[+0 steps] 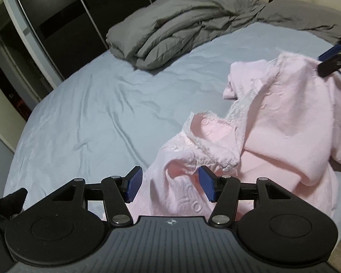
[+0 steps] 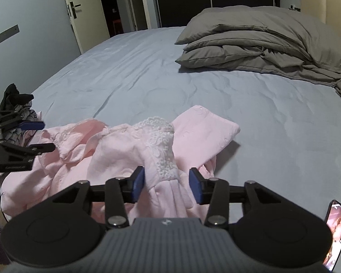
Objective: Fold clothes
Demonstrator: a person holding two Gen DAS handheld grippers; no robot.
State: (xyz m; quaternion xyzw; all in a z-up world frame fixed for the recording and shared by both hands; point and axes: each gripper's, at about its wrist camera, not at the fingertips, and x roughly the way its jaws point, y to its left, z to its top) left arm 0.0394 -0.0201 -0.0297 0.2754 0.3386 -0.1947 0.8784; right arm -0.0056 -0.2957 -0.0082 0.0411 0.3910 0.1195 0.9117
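Crumpled pink lace-trimmed garment (image 1: 272, 118) on the bed (image 1: 91, 113) lies between both released tongs: left tongs (image 1: 170, 185), right tongs (image 2: 167, 185).

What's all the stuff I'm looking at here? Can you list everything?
Pink garment: one, pale pink with white lace trim, crumpled at the near edge of the bed.
Bed sheet: one, light blue, covering the bed.
Duvet: one, grey, folded in a pile at the far side of the bed.
Dark clothes: a small heap, black and grey, at the left edge of the bed.
Phone: one, screen lit, at the lower right.
Door: one, white, standing open.
Wardrobe: one, dark sliding doors.
Left hand-held gripper: black with blue pads, open over the garment.
Right hand-held gripper: the same, open astride the lace.
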